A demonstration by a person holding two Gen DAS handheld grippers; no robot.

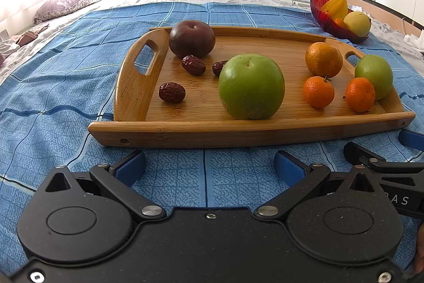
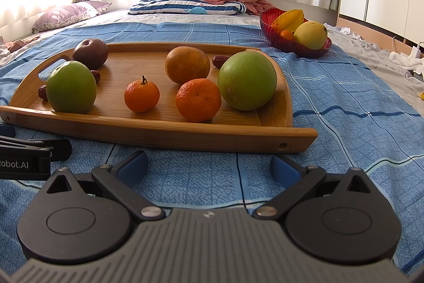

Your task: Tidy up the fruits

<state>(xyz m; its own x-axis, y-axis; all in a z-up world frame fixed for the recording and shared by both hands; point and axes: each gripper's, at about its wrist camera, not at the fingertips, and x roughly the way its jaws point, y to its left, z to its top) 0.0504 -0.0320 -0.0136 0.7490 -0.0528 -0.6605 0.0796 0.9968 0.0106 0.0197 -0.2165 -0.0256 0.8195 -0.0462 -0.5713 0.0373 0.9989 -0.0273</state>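
While both lie released, left gripper (image 1: 209, 166), right gripper (image 2: 209, 166), bamboo tray (image 1: 169, 133) lengthwise left-right, fruits aboard.

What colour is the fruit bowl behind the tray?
The bowl is dark translucent red; the right wrist view shows it best.

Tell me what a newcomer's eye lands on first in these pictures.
First, the bamboo tray on the blue bedspread, loaded with fruit: a big green apple near its front edge and bright tangerines to the right. Next, the red glass bowl behind the tray on the right, holding a yellow starfruit.
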